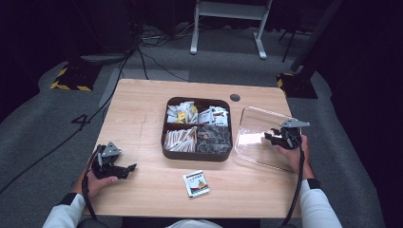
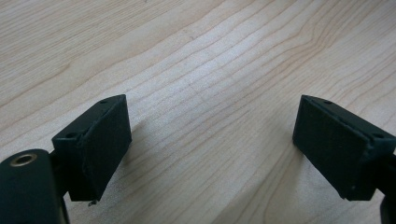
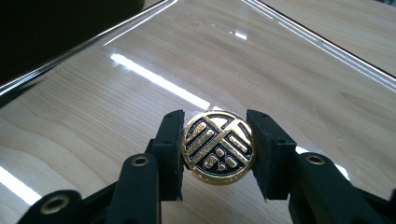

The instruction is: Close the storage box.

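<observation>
A clear square lid (image 1: pixel 259 135) lies flat on the table right of the dark box (image 1: pixel 197 156). Its round gold-and-black knob (image 3: pixel 218 147) sits between the pads of my right gripper (image 3: pixel 218 151), which is shut on it. In the high view that right gripper (image 1: pixel 275 138) rests over the lid's right part. My left gripper (image 1: pixel 127 169) lies low at the table's front left, open, with bare wood between its pads (image 2: pixel 100 144). A small printed packet (image 1: pixel 196 183) lies on the table in front of the box.
The dark box has compartments holding several sachets, sticks and dark packets. A round grommet (image 1: pixel 235 97) sits near the table's far edge. Bare wood (image 1: pixel 138 118) spreads left of the box. Cables and stand bases lie on the floor beyond.
</observation>
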### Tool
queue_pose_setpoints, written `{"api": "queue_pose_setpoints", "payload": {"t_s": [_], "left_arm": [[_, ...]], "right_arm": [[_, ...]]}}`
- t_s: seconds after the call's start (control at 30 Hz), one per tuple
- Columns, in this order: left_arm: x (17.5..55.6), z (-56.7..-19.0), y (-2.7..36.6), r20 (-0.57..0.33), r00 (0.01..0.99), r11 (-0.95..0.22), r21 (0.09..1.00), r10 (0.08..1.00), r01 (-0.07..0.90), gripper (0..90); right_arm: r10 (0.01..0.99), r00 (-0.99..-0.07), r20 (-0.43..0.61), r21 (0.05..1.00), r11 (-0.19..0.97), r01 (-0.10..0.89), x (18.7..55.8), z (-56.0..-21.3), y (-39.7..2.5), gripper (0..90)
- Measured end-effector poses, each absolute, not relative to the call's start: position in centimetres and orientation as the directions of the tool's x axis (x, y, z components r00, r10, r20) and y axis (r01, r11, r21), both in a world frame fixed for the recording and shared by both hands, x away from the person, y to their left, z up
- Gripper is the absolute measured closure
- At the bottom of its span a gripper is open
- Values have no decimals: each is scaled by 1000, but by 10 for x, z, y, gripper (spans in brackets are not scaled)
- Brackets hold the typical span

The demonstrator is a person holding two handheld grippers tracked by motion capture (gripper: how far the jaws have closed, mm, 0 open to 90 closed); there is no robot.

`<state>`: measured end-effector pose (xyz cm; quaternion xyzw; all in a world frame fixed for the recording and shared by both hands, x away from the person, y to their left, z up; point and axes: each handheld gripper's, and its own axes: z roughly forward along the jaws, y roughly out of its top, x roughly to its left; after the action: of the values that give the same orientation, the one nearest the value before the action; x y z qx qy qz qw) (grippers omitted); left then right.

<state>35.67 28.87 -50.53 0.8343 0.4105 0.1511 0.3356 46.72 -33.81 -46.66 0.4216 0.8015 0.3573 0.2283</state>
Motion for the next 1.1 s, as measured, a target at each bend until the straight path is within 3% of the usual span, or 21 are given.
{"api": "queue_pose_setpoints", "payload": {"t_s": [0.33,1.1], "left_arm": [[356,-505,288,-24,614,-435,683,789,587,119],[356,-505,289,-24,615,-437,683,788,585,119]], "right_arm": [[821,-560,-113,791,415,449,462,-428,-321,592],[790,-600,-127,799,440,410,463,-395,-301,592]]}}
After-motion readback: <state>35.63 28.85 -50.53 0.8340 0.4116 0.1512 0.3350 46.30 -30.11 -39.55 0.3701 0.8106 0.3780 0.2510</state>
